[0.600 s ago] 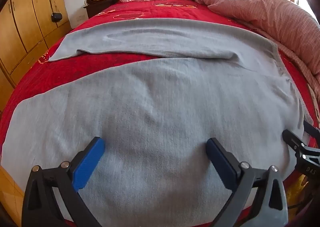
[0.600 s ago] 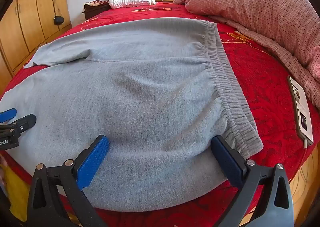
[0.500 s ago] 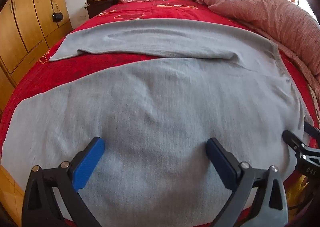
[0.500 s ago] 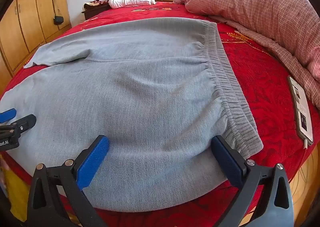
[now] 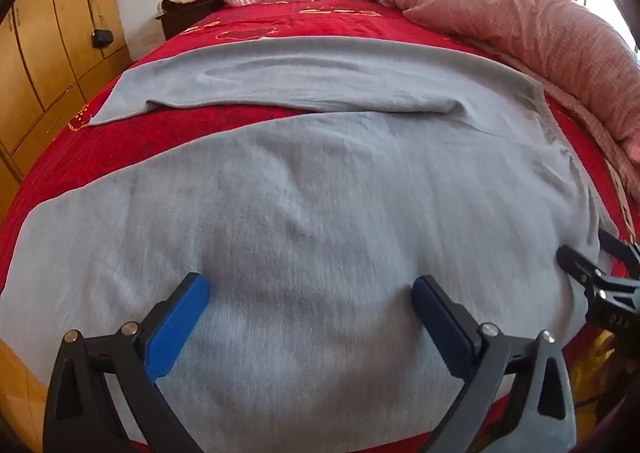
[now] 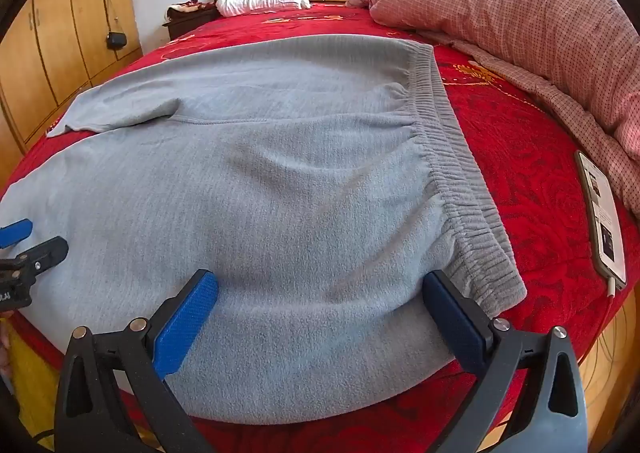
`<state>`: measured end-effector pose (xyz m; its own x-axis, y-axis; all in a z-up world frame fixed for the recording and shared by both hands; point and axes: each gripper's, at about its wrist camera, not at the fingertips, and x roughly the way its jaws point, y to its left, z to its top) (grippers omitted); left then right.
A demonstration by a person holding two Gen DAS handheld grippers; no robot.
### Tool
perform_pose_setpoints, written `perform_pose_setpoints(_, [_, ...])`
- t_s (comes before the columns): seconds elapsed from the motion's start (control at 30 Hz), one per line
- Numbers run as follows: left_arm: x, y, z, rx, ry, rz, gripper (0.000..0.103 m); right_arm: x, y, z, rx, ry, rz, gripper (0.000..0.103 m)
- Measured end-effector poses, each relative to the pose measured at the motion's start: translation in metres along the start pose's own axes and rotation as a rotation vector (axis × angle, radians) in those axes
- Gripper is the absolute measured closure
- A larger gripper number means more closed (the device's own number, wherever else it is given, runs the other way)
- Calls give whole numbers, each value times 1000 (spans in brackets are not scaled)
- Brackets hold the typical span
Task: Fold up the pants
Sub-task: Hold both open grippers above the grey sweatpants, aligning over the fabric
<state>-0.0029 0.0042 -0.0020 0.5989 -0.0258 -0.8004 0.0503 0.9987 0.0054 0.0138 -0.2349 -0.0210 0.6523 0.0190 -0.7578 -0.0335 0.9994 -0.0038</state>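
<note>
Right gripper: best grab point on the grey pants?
Probably the near waistband corner of the grey pants, approached from the bed's near edge. The elastic band is thick and bunched there, overhanging slightly, and the open right gripper sits just short of it.

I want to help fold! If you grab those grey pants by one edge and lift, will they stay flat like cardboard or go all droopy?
Probably droopy. The grey pants look like soft fleece that follows the bed's curve and bunches at the stretchy waistband, so lifted parts should sag. The fuzzy cloth likely grips the blue pads rather than slipping.
</note>
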Motion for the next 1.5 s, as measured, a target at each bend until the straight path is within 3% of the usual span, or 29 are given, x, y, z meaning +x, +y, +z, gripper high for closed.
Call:
perform_pose_setpoints(0.33, [-4,-5,-6,-2,-23,21,0,1,-1,1,0,-1,2,0])
perform_pose_setpoints(0.77, [-6,-5,2,36,42,16,0,-1,1,3,-1,14,-2,0])
perform_pose_setpoints(1.23, [-18,-9,20,77,96,37,0,-12,1,10,-25,106,27,0])
perform_pose_setpoints(1.5, [-31,-8,33,65,66,47,0,-19,-2,16,-13,113,8,0])
